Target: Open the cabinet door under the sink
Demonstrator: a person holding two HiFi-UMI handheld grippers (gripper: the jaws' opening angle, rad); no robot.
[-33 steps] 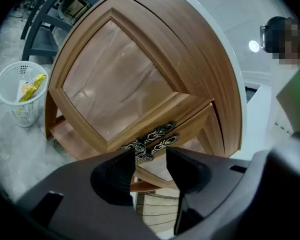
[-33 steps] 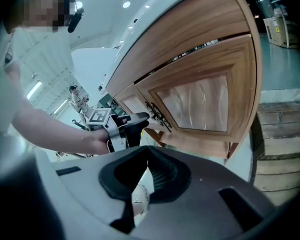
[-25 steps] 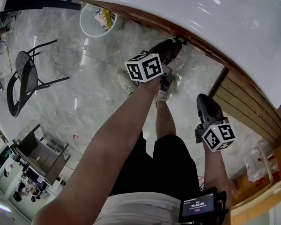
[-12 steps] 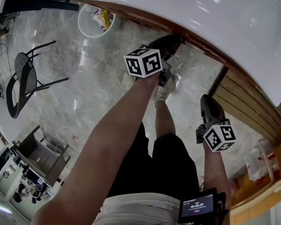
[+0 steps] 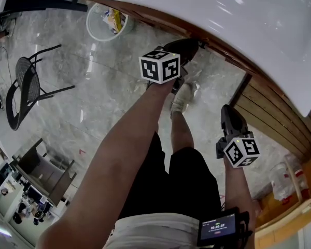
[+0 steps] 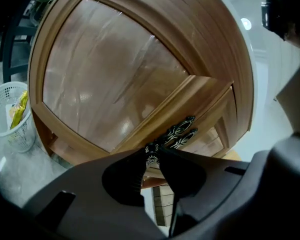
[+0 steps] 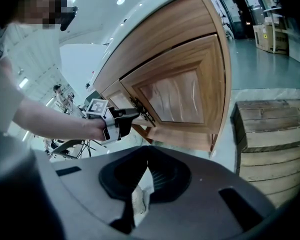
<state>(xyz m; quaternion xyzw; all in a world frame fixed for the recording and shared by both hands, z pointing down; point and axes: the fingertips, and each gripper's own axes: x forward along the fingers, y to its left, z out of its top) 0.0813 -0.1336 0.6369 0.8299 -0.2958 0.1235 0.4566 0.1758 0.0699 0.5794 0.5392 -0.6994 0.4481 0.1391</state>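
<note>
The wooden cabinet door [image 6: 105,79] under the white sink counter [image 5: 223,14] has a dark ornate handle [image 6: 177,133] at its edge, beside a twin handle on the neighbouring door [image 7: 180,96]. My left gripper [image 6: 151,152] has just been closing, with the lower end of that handle between its jaw tips, and now looks shut on it. In the head view the left gripper [image 5: 194,44] reaches under the counter rim. The right gripper view shows the left gripper [image 7: 132,115] at the handles [image 7: 142,111]. My right gripper [image 7: 146,166] is shut and empty, hanging lower right [image 5: 227,110].
A white mesh basket [image 5: 106,22] with yellow packets stands on the marble floor left of the cabinet. A black chair [image 5: 28,87] is further left. Slatted wooden crates [image 7: 270,129] lie right of the cabinet. The person's shoe [image 5: 182,97] is below the left gripper.
The left gripper has rolled, its marker cube turning, and edged a little closer under the counter. The right gripper has stayed about where it was.
</note>
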